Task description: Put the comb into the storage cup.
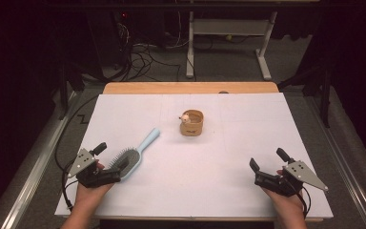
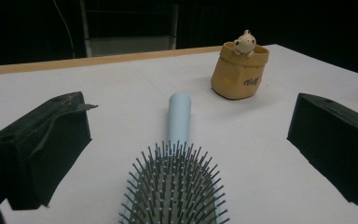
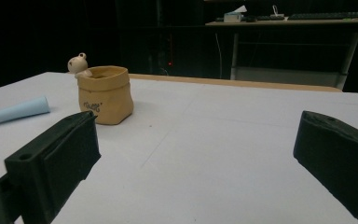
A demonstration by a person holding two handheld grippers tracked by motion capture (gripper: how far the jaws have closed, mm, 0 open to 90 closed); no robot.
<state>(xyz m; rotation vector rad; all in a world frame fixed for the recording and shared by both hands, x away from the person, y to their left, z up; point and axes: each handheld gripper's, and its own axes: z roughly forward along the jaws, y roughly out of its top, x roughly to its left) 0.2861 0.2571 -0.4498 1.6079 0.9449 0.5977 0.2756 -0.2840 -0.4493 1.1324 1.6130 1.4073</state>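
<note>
Hairbrush [image 2: 175, 186] lies between open left claw [image 2: 186, 154] jaws.

A pale blue hairbrush [image 1: 132, 156] lies flat, bristles up, handle pointing toward the table's middle.

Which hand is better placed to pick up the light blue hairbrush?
Left. The left tongs stand open right at the light blue plastic hairbrush, its bristled head between the jaws. The right tongs sit across the white table.
</note>
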